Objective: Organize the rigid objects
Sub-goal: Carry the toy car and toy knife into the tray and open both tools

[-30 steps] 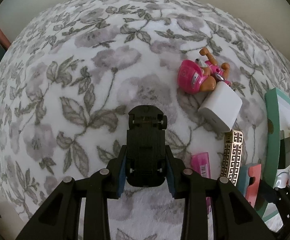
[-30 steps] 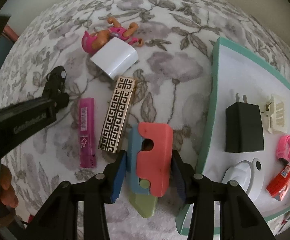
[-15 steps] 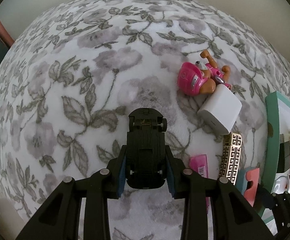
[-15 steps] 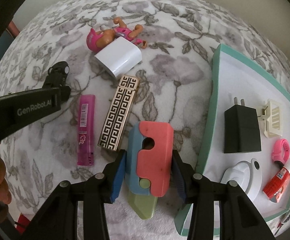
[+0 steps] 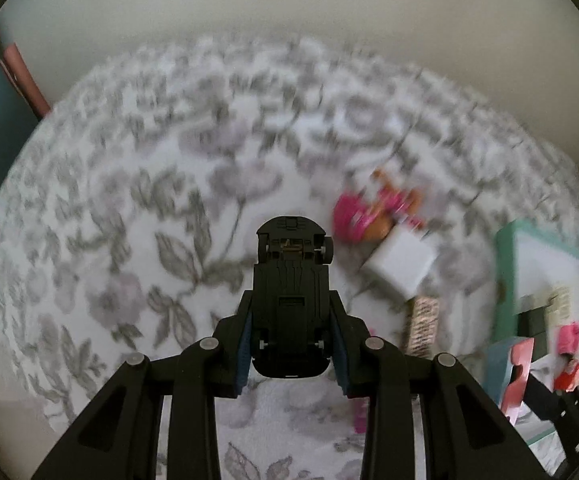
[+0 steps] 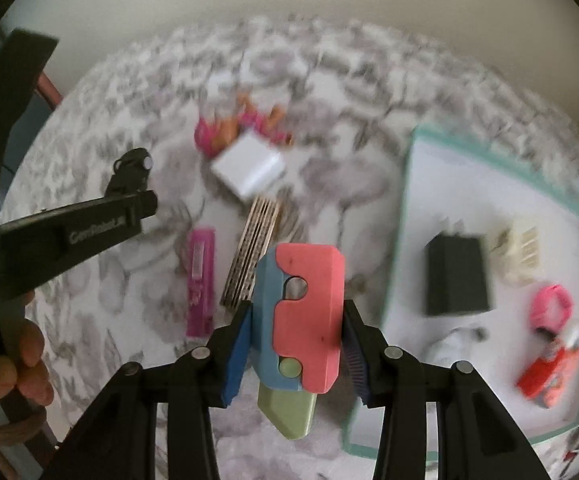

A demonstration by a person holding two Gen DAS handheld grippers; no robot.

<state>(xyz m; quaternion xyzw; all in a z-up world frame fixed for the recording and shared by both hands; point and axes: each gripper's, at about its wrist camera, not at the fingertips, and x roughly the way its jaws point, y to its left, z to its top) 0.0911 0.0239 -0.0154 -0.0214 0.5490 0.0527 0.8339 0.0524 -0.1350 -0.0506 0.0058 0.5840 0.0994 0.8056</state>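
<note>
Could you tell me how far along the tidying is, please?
Partly done: the teal-rimmed white tray already holds a black plug adapter and several small items. In hand: the left gripper grips a black toy car; the right gripper grips a pink-and-blue toy knife. Left on the floral cloth: white charger cube, pink doll, magenta lighter.

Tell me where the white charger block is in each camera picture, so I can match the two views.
Left wrist: white charger block right of centre, beyond the black toy car.
Right wrist: it lies upper centre-left, above the patterned bar.
Shared landmark: the pink doll touching its far edge.
</note>
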